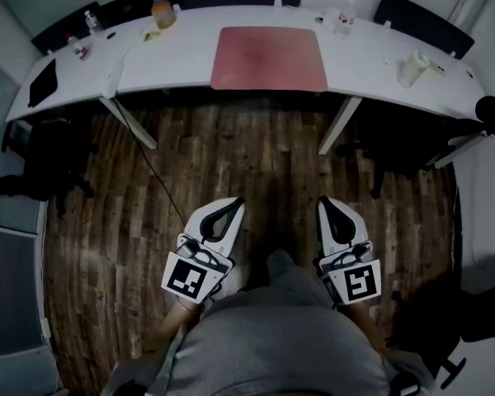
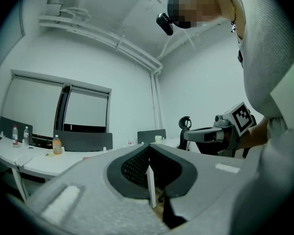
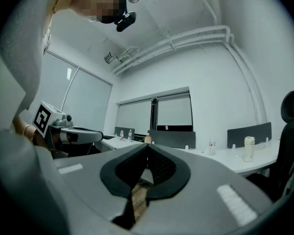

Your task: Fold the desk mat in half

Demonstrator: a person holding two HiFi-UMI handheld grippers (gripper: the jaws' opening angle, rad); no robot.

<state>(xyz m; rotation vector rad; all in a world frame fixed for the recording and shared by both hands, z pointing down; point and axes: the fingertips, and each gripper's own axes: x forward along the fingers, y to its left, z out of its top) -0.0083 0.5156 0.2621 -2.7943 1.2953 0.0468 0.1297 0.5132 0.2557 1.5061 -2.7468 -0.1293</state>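
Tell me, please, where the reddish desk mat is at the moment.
In the head view, the flat reddish rectangular desk mat lies unfolded at the middle of the long white desk, right of the orange drink bottle.

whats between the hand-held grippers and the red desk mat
In the head view, wooden floor and then the white desk front strip lie between the left hand-held gripper and right hand-held gripper, both shut, and the desk mat.

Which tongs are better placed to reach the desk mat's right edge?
Right, probably: the right tongs point toward that edge of the desk mat; the left tongs point nearer its left side.
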